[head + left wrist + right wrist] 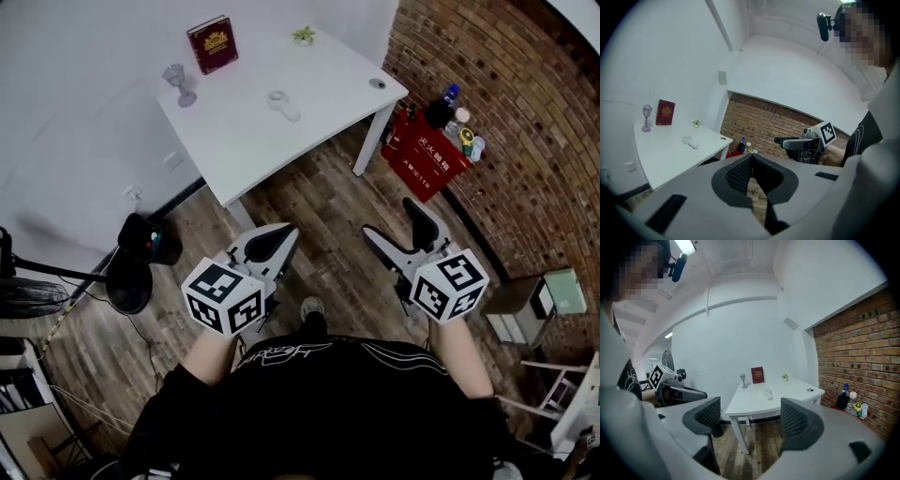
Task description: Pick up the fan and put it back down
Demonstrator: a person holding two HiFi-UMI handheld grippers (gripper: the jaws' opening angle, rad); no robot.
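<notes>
Two grippers empty: my left gripper (289, 235) jaws pinched together, my right gripper (392, 223) jaws spread wide. Fan (33, 298) on floor far left, well apart from both. Risk: off-centre grab tips top-heavy fan.

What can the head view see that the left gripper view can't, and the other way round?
Only the head view: the black fan at far left, the person's shoe, and the left gripper seen from above with its marker cube.

Only the left gripper view: its own jaws close up, shut together with nothing between them, and the camera worn on the person's head.

Both: the white table with the red book, goblet and small plant, the brick wall, and the open right gripper.
</notes>
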